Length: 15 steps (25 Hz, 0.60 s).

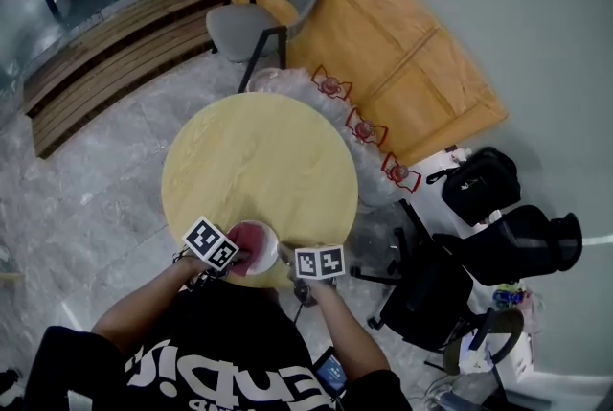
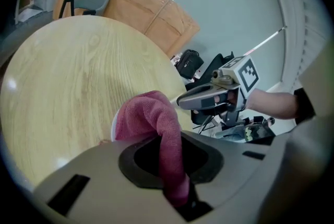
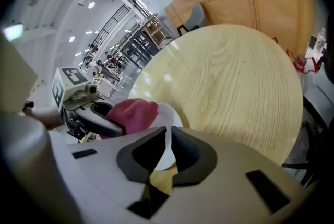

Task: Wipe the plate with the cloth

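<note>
White plate [image 3: 168, 113] at the near edge of the round wooden counter [image 1: 259, 160], rim clenched in the right tongs [image 3: 168, 140], pink cloth [image 2: 151, 113] pinched in the left tongs [image 2: 169, 157], bunched against the plate

Can see only a white sliver of plate [image 2: 113, 125] behind the cloth [image 2: 148, 116] from the left gripper view. Cannot make out the far hall furniture [image 3: 120, 45]: too small.
</note>
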Each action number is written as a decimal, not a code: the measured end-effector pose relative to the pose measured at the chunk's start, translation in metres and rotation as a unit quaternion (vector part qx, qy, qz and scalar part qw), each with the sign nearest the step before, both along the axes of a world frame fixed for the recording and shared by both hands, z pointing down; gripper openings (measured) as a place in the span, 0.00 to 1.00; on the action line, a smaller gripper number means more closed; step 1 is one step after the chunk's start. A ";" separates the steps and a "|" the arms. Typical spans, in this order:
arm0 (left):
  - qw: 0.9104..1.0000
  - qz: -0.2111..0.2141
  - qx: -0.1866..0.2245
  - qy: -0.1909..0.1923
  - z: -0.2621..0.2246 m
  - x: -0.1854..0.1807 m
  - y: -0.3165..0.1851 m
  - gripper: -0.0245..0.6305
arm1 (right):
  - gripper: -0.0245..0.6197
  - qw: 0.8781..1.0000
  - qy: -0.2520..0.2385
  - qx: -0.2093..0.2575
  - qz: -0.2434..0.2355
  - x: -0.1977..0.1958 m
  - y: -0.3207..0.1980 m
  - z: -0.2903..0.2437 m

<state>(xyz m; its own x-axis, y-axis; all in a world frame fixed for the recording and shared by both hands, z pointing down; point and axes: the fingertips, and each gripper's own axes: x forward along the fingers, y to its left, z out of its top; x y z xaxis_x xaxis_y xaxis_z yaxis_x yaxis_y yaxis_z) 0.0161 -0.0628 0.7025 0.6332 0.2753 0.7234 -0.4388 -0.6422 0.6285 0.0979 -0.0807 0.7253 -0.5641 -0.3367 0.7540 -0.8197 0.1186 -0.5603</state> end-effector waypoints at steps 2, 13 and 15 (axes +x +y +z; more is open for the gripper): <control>1.000 -0.009 0.010 0.017 -0.018 0.001 -0.010 0.14 | 0.11 1.000 0.002 0.024 -0.003 0.000 -0.009 -0.021; 0.903 -0.087 0.361 0.214 -0.223 0.026 -0.076 0.14 | 0.07 0.893 0.089 0.437 0.057 -0.003 -0.049 -0.272; 0.864 -0.099 0.431 0.241 -0.245 0.024 -0.076 0.14 | 0.07 0.869 0.103 0.480 0.065 -0.002 -0.042 -0.298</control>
